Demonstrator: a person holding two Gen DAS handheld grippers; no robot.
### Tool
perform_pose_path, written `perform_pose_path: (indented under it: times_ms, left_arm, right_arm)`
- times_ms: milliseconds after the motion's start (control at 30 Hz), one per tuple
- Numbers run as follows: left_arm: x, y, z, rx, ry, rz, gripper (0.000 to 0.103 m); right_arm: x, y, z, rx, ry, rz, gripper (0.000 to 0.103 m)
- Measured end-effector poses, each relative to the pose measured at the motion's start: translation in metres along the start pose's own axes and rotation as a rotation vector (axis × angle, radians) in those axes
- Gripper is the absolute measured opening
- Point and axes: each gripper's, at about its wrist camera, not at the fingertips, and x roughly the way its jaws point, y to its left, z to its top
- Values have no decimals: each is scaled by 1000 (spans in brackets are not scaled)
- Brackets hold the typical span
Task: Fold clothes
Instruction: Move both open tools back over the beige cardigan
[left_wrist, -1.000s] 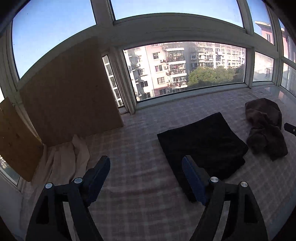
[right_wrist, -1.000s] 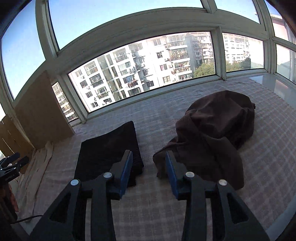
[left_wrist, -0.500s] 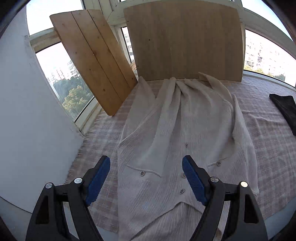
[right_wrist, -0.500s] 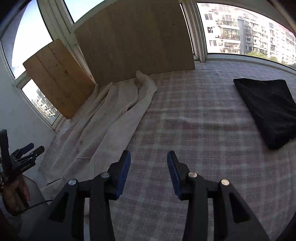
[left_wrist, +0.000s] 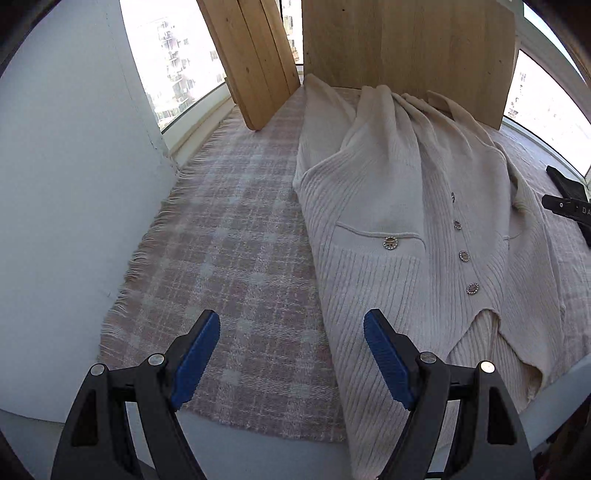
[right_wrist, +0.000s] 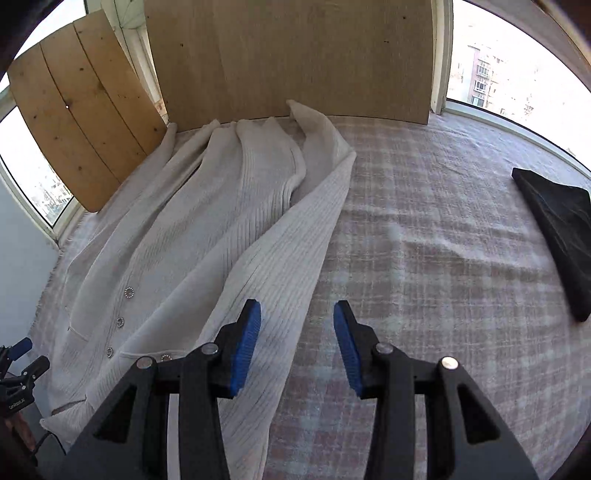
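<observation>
Both grippers are pitched steeply downward over a plaid blanket (left_wrist: 236, 258) that covers the work surface. The left gripper (left_wrist: 291, 354) hangs above the near left part of the blanket with its jaws spread wide and nothing between them; its left finger is over bare blanket, its right finger over the near hem of a cream ribbed cardigan (left_wrist: 406, 206). No contact with the fabric is visible. The right gripper (right_wrist: 297, 343) is likewise tilted down, jaws moderately apart and empty, its left finger over a sleeve of the cardigan (right_wrist: 207, 229) and its right finger over bare blanket (right_wrist: 424, 229). Whether either set of pads touches the cloth cannot be told. The cardigan lies spread lengthwise on the blanket, buttoned front up, a row of small metal buttons (left_wrist: 463, 256) running along its placket; its far end is bunched against a wooden board (left_wrist: 406, 40) that stands upright at the back. A second, planked board (right_wrist: 77, 107) leans beside it at the left. In the right wrist view a dark folded garment (right_wrist: 561, 229) rests on the blanket well apart from the cardigan, toward the right edge. The tip of the right gripper shows at the right edge of the left wrist view, and the left gripper shows at the lower left edge of the right wrist view.
</observation>
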Motion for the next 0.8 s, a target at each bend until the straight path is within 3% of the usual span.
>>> perform_pose_path:
  times_ms: [233, 433, 567, 667, 800]
  left_arm:
    - [-28, -15, 1, -26, -37, 62, 79]
    - [-48, -31, 11, -101, -73, 132, 79]
    - [-56, -40, 21, -129, -94, 147, 79]
    - [-59, -46, 28, -122, -111, 146, 79]
    - [-59, -52, 34, -106, -118, 133, 79]
  right_arm:
    - [80, -50, 85, 85, 28, 59, 41]
    - [134, -45, 140, -55, 60, 10, 41]
    - [148, -33, 158, -136, 51, -5, 42]
    - [147, -16, 157, -246, 58, 8, 11]
    - [136, -6, 153, -282, 53, -23, 10]
